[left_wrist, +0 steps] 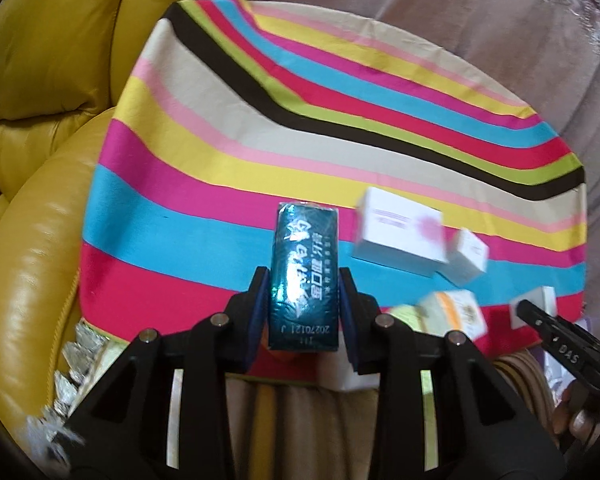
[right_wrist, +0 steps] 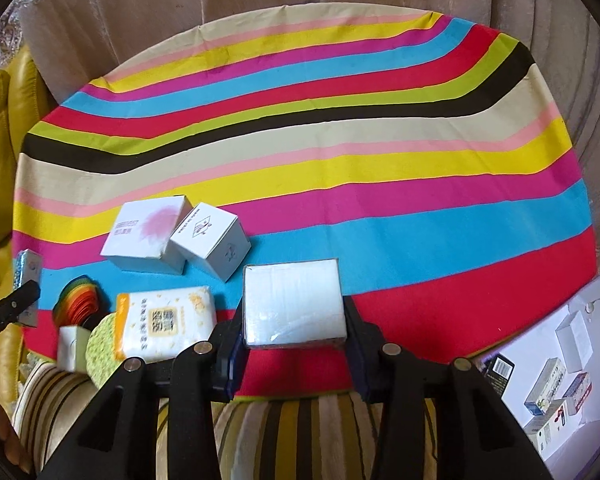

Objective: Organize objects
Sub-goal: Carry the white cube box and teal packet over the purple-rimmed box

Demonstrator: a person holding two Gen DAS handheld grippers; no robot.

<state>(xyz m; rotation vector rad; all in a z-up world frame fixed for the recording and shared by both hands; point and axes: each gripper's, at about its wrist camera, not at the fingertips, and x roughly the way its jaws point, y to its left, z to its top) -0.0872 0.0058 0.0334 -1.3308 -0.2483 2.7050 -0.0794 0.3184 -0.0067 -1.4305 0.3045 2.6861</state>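
My left gripper (left_wrist: 303, 276) is shut on a dark teal toothpaste box (left_wrist: 306, 240), held lengthwise above the near edge of the striped tablecloth (left_wrist: 260, 152). In the right wrist view that box (right_wrist: 30, 266) shows at the far left. My right gripper (right_wrist: 294, 314) is shut on a white wrapped pack (right_wrist: 294, 296), its pads pressing both sides, just above the cloth's red stripe. One of its fingers (left_wrist: 540, 322) shows at the lower right of the left wrist view.
On the cloth lie a white box with a pink mark (right_wrist: 144, 232), a small white cube box (right_wrist: 212, 240), a tissue pack (right_wrist: 168, 320), a rainbow-coloured stack (right_wrist: 80, 300) and a green round piece (right_wrist: 102, 340). A yellow armchair (left_wrist: 40, 160) stands left, a printed sheet (right_wrist: 560, 360) right.
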